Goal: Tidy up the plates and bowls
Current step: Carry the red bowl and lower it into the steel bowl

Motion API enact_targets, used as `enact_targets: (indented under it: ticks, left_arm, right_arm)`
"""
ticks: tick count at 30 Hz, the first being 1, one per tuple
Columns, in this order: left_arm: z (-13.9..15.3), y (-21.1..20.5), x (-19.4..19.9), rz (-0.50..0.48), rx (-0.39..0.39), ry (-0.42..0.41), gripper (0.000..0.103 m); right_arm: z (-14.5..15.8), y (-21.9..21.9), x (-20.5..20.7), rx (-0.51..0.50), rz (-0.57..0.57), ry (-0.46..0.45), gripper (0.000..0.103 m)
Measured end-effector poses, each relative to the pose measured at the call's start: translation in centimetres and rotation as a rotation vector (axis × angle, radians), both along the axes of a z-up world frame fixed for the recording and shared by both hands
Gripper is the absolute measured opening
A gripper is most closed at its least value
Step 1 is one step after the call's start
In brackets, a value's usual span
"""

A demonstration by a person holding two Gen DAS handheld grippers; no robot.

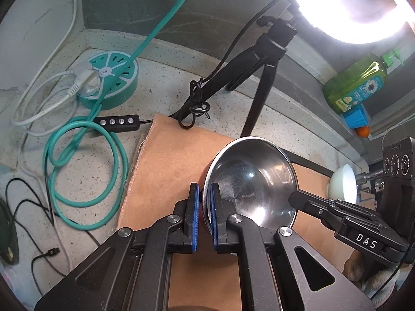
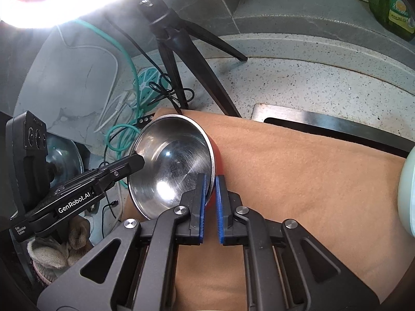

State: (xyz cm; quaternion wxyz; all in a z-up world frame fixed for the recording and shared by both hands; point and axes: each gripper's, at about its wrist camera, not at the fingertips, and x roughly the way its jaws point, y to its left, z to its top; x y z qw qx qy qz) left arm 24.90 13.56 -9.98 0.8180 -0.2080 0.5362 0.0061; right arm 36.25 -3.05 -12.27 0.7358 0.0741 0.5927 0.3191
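A steel bowl (image 1: 253, 181) with a red outside is held tilted above the tan cloth (image 1: 166, 171). My left gripper (image 1: 205, 194) is shut on its left rim, one blue pad inside and one outside. My right gripper (image 2: 210, 184) is shut on the opposite rim of the same bowl (image 2: 173, 163). Each gripper shows in the other's view: the right one (image 1: 295, 198) at the bowl's right edge, the left one (image 2: 137, 159) at its left edge. A pale green bowl (image 1: 342, 184) sits on the cloth to the right; it also shows at the edge of the right wrist view (image 2: 407, 189).
A black tripod (image 1: 262, 77) with a bright ring light stands behind the cloth. A teal round power strip (image 1: 109, 80) and coiled teal and white cables lie at the left. A green soap bottle (image 1: 355, 83) stands on the ledge. A steel sink rim (image 2: 324, 121) lies behind the cloth.
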Motion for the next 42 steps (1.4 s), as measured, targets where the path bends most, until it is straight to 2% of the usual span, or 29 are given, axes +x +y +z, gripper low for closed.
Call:
enact_targets:
  ticks: [14, 24, 31, 42]
  left_arm:
    - [4.4, -0.9, -5.4, -0.01, 0.006, -0.085, 0.006]
    - [5.8, -0.7, -10.5, 0.013, 0.006, -0.111, 0.006]
    - [5.9, -0.3, -14.0, 0.031, 0.018, -0.108, 0.006]
    - [3.6, 0.4, -17.9, 0.05, 0.034, -0.044, 0.006]
  right_arm:
    - [5.2, -1.9, -5.2, 0.049, 0.049, -0.051, 0.007]
    - [7.4, -2.3, -10.1, 0.078, 0.109, -0.073, 0.007]
    - [7.3, -1.8, -13.6, 0.082, 0.162, -0.071, 0.008]
    - [4.9, 0.5, -17.4, 0.026, 0.246, -0.046, 0.008]
